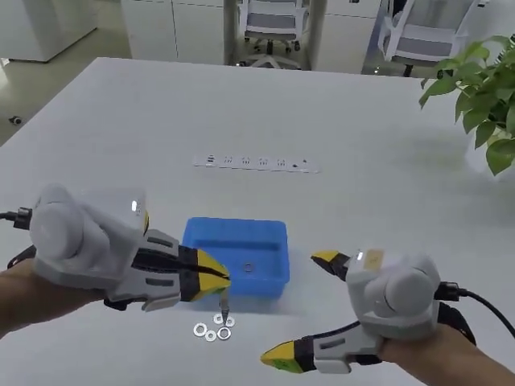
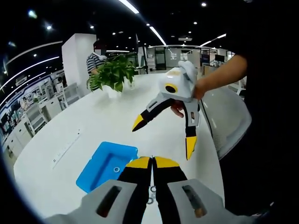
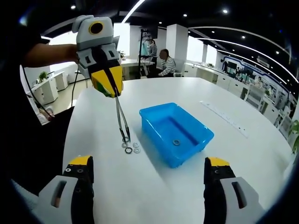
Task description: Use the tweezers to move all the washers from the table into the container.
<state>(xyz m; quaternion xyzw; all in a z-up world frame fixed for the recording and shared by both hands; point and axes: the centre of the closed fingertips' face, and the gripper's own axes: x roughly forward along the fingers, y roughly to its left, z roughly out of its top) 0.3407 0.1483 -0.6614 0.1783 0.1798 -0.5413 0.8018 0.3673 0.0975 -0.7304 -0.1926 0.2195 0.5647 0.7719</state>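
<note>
Closest in the head view, the left gripper [image 1: 216,279] is leaning down over the washers [image 1: 214,328] on the table [image 1: 362,161], with its jaws pressing on the tweezers [image 1: 224,307]. The right gripper [image 1: 302,310] is hovering beside them, jaws spread. Markings on the power strip [image 1: 253,163] are too small to read.

In the left gripper view, the blue container [image 2: 100,168] is lying ahead.

In the right gripper view, the tweezers' tips are touching 1 of the washers; I cannot tell if they are pinching it. Another washer [image 3: 176,142] is lying inside the container.

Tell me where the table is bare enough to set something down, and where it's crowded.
Bare: the table beyond the power strip, the band between strip and blue container, and rightward toward the plant. Crowded: in front of the container, where washers, tweezers, left tongs and right tongs meet.
</note>
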